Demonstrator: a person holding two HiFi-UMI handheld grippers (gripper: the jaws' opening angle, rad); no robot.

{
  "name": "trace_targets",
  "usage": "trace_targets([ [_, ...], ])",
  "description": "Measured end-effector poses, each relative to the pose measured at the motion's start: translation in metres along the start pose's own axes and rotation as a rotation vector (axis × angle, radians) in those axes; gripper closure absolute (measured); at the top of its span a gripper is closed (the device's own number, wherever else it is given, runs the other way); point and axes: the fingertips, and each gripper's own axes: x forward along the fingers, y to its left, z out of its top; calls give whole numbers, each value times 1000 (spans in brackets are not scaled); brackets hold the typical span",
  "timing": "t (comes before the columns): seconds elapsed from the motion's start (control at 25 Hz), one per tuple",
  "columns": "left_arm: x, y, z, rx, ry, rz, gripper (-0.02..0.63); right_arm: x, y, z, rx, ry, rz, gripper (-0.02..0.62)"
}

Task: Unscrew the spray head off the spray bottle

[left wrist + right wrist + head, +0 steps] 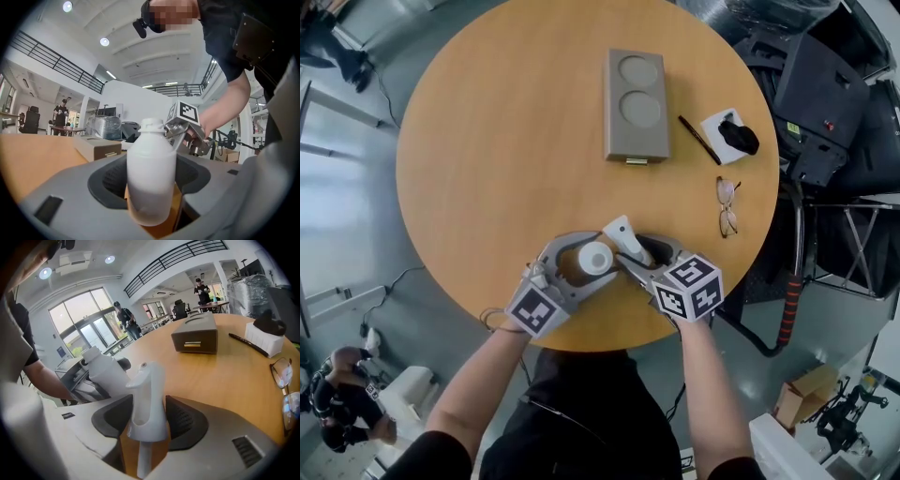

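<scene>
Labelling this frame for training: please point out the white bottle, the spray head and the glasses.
white bottle (151, 173): left gripper view, middle of its body.
spray head (146, 397): right gripper view, its white shroud.
glasses (727, 191): head view, the upper lens.

No word, brand name or number can be read in any view. The only printed signs are the black-and-white square markers on the left cube (534, 310) of the left gripper (607, 256) and on the right cube (689, 286) of the right gripper (630, 248), and these show blocky coded patterns without letters or digits. The small pale tab on the front edge of the grey box (636, 105) on the worktop (487, 169) is too small to show any writing
</scene>
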Motion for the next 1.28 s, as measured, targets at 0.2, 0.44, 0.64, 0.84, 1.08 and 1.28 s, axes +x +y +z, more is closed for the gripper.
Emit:
trace_targets([
  [0.2, 2, 0, -11, 15, 40, 0, 299, 11, 0, -7, -38, 32, -19, 356],
  [0.44, -2, 4, -18, 9, 80, 8, 298, 15, 0, -8, -62, 54, -23, 353],
  [0.64, -8, 2, -20, 2, 82, 41, 304, 15, 2, -12, -84, 73, -23, 339],
  [0.84, -16, 1, -9, 16, 90, 42, 268, 8, 6, -1, -101, 48, -29, 291],
  [1.08, -31, 4, 19, 41, 78, 85, 259, -16, 16, 12, -115, 30, -28, 281],
  [1.28, -53, 3, 55, 56, 71, 122, 259, -46, 33, 26, -125, 8, -24, 281],
])
